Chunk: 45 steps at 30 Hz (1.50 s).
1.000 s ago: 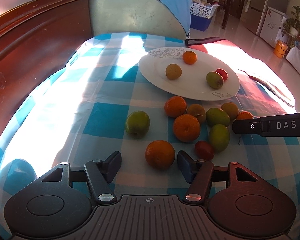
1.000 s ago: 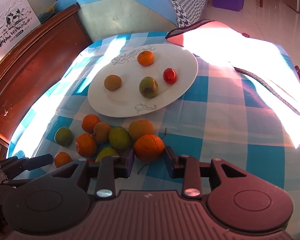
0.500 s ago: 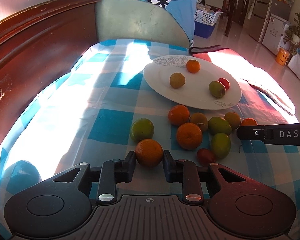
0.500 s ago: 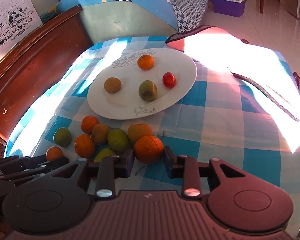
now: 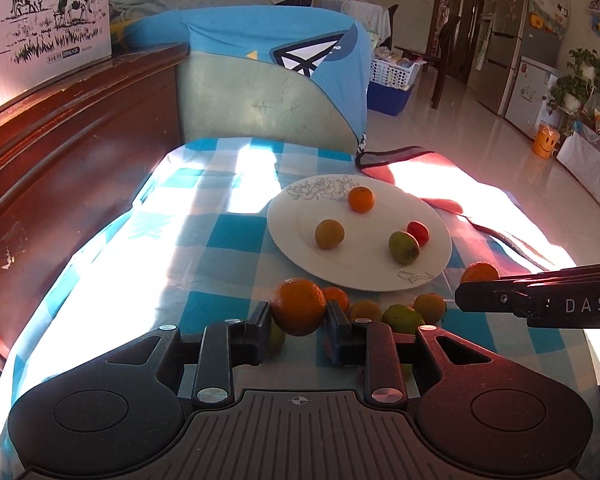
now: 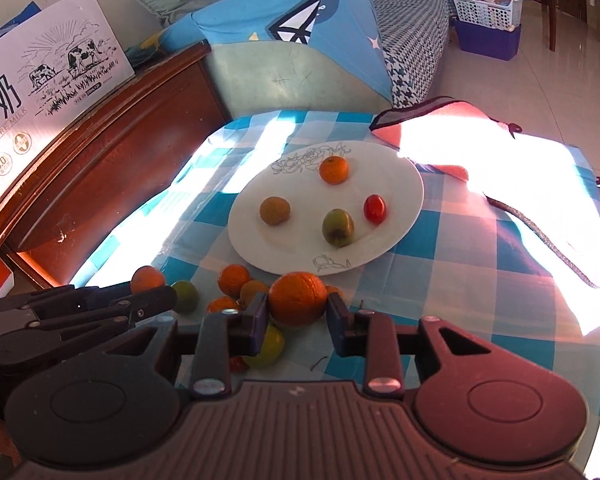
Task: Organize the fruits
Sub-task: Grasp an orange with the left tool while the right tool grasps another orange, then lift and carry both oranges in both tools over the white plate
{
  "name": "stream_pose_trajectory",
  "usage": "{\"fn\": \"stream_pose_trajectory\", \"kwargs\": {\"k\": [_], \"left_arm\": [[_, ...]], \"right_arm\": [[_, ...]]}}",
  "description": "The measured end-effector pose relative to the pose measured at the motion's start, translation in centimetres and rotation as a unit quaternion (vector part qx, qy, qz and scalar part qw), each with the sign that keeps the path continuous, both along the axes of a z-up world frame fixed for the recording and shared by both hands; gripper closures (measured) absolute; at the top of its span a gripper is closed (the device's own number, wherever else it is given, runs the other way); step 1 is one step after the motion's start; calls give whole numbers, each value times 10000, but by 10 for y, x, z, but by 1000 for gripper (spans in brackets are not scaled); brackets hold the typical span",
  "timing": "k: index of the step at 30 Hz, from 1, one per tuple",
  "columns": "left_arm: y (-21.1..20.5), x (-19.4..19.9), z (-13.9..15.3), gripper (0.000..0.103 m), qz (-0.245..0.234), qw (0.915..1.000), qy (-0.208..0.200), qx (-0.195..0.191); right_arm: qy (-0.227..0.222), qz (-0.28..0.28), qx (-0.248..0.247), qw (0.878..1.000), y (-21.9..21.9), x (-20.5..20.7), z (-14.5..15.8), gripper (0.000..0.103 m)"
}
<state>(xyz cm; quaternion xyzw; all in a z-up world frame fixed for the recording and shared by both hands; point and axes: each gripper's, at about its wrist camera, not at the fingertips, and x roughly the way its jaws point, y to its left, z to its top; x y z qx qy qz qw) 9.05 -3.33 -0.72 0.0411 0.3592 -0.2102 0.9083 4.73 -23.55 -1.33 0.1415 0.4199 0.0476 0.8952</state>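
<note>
Left gripper (image 5: 299, 320) clenched on 1 orange (image 5: 298, 306), right gripper (image 6: 298, 316) clenched on another orange (image 6: 298, 298), loose fruit pile (image 5: 404, 316) partly hidden behind both

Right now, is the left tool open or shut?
Shut: the left tool grips an orange between its fingers, raised off the cloth.

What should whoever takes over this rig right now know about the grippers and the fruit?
Left gripper: shut on a large round orange, lifted.
Right gripper: shut on a second large orange, also lifted.
White oval plate holds four: small orange, brown round fruit, green-brown fruit, red tomato.
Left: set both oranges on the plate, then move the loose pile of fruit on the blue checked tablecloth.
</note>
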Motion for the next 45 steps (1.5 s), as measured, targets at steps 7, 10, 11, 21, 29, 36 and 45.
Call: {"fn": "stream_pose_trajectory", "kwargs": {"k": [7, 10, 11, 21, 29, 36, 45], "left_arm": [[-11, 21, 12, 77, -90, 9999, -69, -78], [-15, 32, 11, 77, -168, 9998, -62, -66], [-17, 36, 11, 77, -190, 9998, -71, -41], [-30, 75, 6, 77, -175, 9998, 55, -106], [-42, 95, -1, 77, -192, 9998, 42, 60], [-48, 111, -5, 77, -193, 9997, 20, 122], [-55, 125, -12, 77, -212, 9995, 81, 235]], "right_arm": [[-219, 192, -132, 9995, -9, 12, 13, 71], [-227, 150, -77, 9996, -15, 20, 14, 71], [-227, 148, -66, 9996, -16, 22, 14, 71], [-254, 113, 39, 9996, -24, 53, 11, 71], [-213, 121, 71, 9997, -25, 72, 3, 71], [-192, 109, 92, 9997, -25, 85, -2, 71], [-125, -11, 107, 9999, -27, 98, -11, 71]]}}
